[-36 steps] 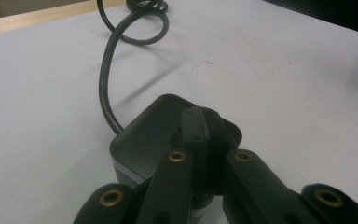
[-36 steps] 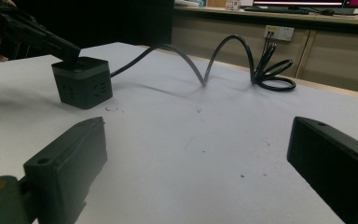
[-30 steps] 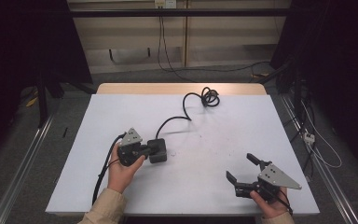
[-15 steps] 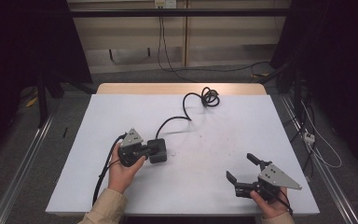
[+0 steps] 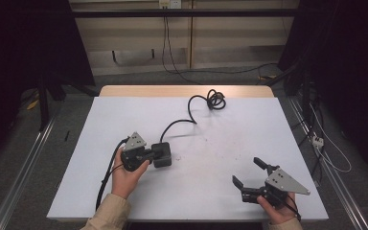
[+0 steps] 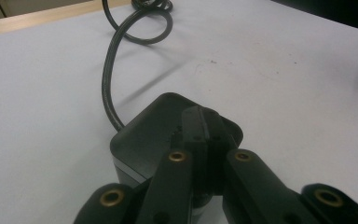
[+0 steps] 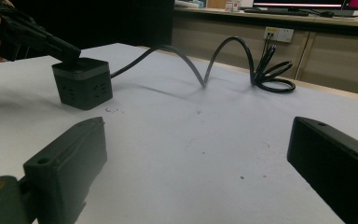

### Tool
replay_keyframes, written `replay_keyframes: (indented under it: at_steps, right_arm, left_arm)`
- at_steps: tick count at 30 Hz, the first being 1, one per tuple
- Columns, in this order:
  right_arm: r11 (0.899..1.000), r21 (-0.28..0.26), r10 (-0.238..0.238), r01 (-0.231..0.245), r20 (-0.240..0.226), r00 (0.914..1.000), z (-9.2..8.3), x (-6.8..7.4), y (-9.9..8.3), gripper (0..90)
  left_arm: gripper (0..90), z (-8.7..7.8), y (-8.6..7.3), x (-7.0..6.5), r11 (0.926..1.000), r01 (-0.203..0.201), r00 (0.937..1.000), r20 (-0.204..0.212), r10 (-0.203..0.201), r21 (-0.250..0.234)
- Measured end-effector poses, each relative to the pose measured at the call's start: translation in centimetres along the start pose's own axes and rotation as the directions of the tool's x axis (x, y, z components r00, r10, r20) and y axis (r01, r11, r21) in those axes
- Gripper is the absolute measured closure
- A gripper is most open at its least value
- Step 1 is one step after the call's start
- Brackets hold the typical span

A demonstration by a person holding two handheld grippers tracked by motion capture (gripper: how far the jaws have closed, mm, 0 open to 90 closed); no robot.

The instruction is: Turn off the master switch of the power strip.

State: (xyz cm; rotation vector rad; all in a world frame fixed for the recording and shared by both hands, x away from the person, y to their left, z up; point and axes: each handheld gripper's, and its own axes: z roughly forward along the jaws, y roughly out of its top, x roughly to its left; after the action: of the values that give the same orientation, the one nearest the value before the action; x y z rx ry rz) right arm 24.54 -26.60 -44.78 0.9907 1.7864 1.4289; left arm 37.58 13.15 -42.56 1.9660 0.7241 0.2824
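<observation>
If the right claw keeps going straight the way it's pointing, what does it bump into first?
Probably nothing soon. The right claw, open, faces bare white table. The black cube socket sits left of its line and the coiled cable far off to the right, though depth is hard to judge.

White table top [image 5: 268, 134] with a wooden strip along the far edge [image 5: 182, 91]; faint dark specks near the middle. Grey floor beyond, loose cables [image 5: 230, 72] trailing across it. Wall socket [image 7: 278, 33] on the beige back panel. Metal rail [image 5: 19, 163] beside the table's left edge.
</observation>
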Motion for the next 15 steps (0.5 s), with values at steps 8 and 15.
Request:
replay_keyframes:
  at_steps: [8,15]
  right_arm:
    - [1.0,-0.001,0.0,0.0,0.0,1.0,0.0,-0.05,0.01,4.4]
    - [1.0,-0.002,0.001,-0.001,-0.001,1.0,0.0,-0.02,0.03,4.3]
  left_arm:
    - [90.0,-0.01,-0.02,0.06,0.9998,0.019,0.9998,0.001,-0.019,-0.002]
    - [90.0,-0.14,-0.05,0.01,0.9985,0.043,0.9991,0.006,-0.043,-0.033]
